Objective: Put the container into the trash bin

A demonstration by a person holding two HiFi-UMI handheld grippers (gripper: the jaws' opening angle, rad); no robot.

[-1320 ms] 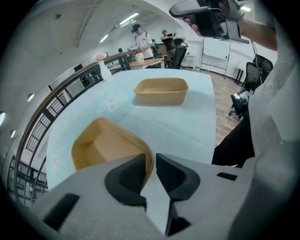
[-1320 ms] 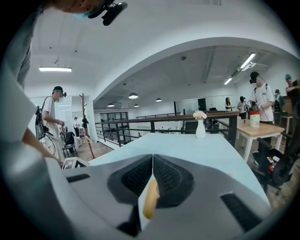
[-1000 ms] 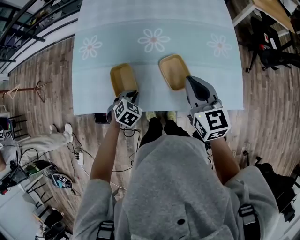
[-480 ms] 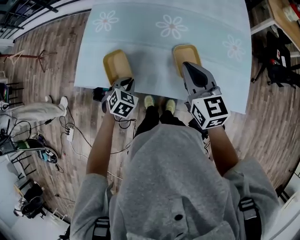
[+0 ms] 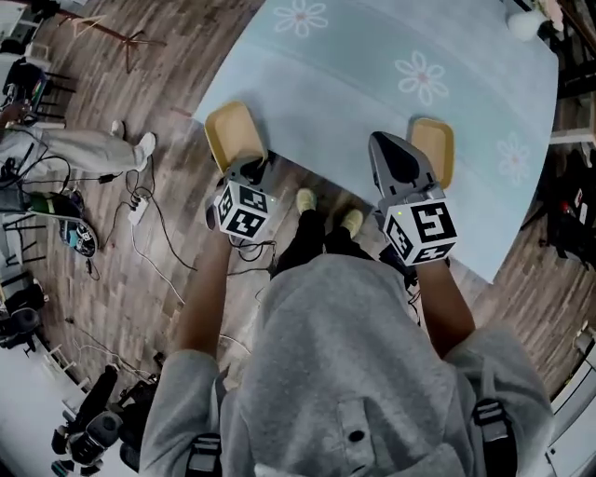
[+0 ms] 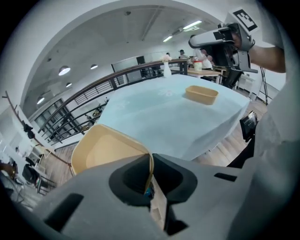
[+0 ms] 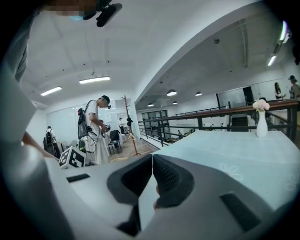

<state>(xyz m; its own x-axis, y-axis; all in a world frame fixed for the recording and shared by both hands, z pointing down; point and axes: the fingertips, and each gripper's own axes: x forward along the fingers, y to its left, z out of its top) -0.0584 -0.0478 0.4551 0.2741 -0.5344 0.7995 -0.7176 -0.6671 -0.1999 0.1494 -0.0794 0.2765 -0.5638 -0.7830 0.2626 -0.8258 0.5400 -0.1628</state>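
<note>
The tan container (image 5: 232, 132) (image 6: 104, 149) is off the table (image 5: 372, 79) (image 6: 164, 117), carried in the left tool (image 5: 250, 168) (image 6: 150, 161) by the table's near corner. It is a shallow rounded-rectangle tray with its open side up. Its long axis runs straight out from the tool, away from the person, so in the head view it points up and a little left. In that view part of it shows against the wooden floor (image 5: 140, 279) and part against the pale blue cloth. In the left gripper view the jaws are clamped on the rim of its near short end, the thin wall standing on edge between the two pads, and the rest of the tray spreads out to the left of them.

A second tan container (image 5: 436, 149) (image 6: 201, 94) lies on the table, well apart from the first, its long axis also pointing away from the person. The right tool (image 5: 387, 142) (image 7: 152, 164) shows just beside it in the head view; I cannot tell whether they touch. Its jaws are pressed together with nothing between them.

The cloth bears white daisy prints, and a white vase (image 5: 524, 23) (image 7: 261, 124) with flowers stands at the table's far side.
</note>
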